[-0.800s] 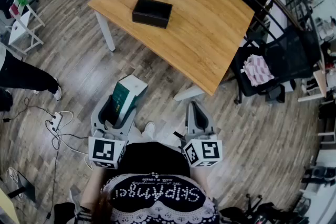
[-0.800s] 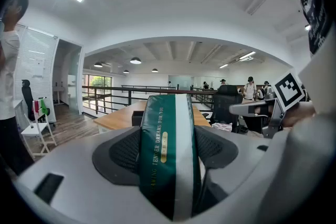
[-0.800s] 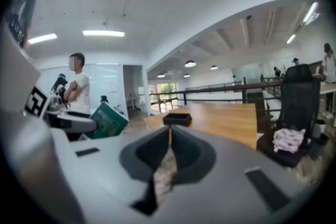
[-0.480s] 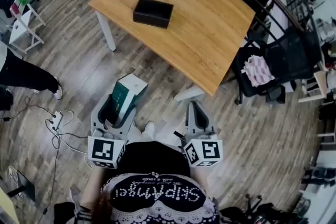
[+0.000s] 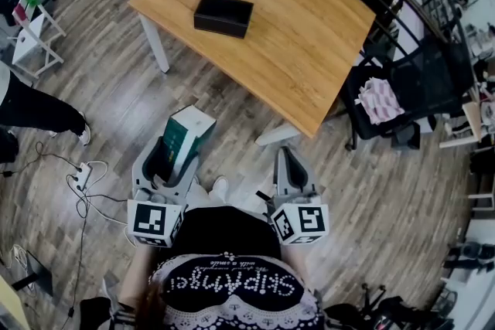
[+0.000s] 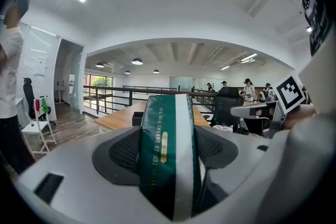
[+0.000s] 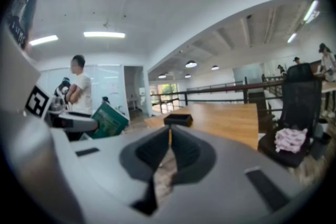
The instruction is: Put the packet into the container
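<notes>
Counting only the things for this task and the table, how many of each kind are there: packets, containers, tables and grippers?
Packet: 1
Container: 1
Table: 1
Grippers: 2, the left gripper and the right gripper
Total: 5

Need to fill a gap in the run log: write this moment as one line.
left gripper: shut on packet | right gripper: shut, empty | container: on table, packet not in it

My head view looks steeply down from well back, both gripper views look near-level along their jaws, and all share the worktop and container.
</notes>
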Tool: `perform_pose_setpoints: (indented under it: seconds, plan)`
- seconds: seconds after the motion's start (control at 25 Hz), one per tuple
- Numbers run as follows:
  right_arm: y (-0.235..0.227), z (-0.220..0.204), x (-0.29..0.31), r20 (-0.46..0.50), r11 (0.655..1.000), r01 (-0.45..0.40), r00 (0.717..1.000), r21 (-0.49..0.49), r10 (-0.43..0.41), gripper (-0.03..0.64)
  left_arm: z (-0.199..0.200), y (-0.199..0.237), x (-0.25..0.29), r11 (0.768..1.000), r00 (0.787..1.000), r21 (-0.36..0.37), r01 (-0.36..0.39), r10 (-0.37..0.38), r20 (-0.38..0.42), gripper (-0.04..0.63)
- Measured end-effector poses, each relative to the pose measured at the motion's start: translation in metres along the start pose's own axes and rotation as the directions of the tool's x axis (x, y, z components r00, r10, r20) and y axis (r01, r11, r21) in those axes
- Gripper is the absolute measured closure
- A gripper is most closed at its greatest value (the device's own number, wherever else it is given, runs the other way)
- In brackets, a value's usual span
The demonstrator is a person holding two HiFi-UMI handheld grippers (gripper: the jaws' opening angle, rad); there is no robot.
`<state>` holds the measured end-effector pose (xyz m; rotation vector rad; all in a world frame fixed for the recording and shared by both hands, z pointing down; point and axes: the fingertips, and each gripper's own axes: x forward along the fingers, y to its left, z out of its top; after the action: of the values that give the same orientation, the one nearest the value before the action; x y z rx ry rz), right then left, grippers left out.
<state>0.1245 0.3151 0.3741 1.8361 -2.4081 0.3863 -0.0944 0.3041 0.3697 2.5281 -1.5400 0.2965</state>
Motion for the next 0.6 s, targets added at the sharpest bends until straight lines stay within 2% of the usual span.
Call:
perform_pose_setpoints:
  seconds: [0.24,0.6]
  plan:
    - [-0.0026,0.0015,-0.0021,0.026,0.999,-0.011,1.0,0.031,0.011,0.58,-0.0009,-0.0016,-0.0023,1.0,1.0,-0.006,-0.009,0.009,0.011,0.253]
    - [-0.0062,-0.0057,-0.0083,0.006,0.999,-0.004,1.0,0.04,0.004,0.58,0.0053,0.0022,-0.0063,1.0,0.999,-0.017,-0.025,0.025,0.03,0.253]
